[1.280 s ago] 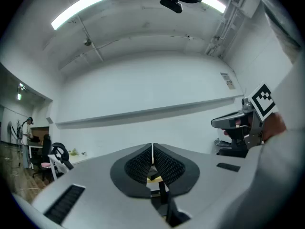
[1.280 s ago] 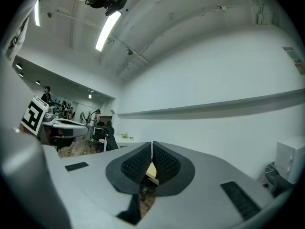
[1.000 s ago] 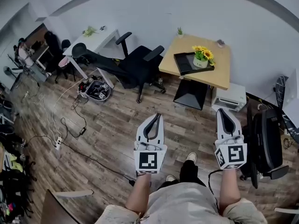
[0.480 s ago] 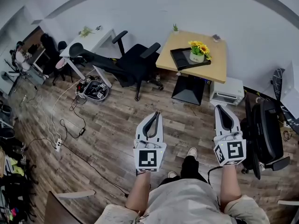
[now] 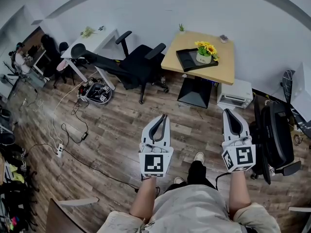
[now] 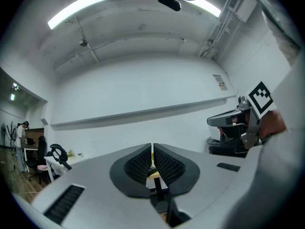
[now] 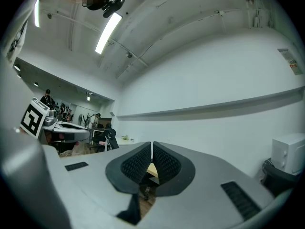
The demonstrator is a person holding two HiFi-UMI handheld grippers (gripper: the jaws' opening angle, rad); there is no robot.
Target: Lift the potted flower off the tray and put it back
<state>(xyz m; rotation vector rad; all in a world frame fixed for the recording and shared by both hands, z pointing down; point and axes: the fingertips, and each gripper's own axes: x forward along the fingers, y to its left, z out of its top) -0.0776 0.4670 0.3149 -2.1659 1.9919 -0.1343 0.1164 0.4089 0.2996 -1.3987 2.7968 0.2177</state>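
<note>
Standing well back from the action, the person holds both grippers level out front, and neither has anything in it. The left gripper (image 5: 161,118) shows its ribbed dark pads pressed together with only a hairline seam between them. The right gripper (image 5: 229,113) is closed up the same way, empty.

The potted flower (image 5: 204,53) sits upright on the tray (image 5: 186,61), far ahead on the table (image 5: 224,71) by the wall, well apart from both sets of fingertips across the wood floor (image 5: 112,130). It lies ahead and between the two grippers, a touch closer to the right one's line, so I'd back that hand to arrive first.

It's a small round white pot with yellow blooms and green leaves. The tray is dark and rectangular with a raised rim, set askew on the pale wooden top. Those jaws must spread before any lift.
</note>
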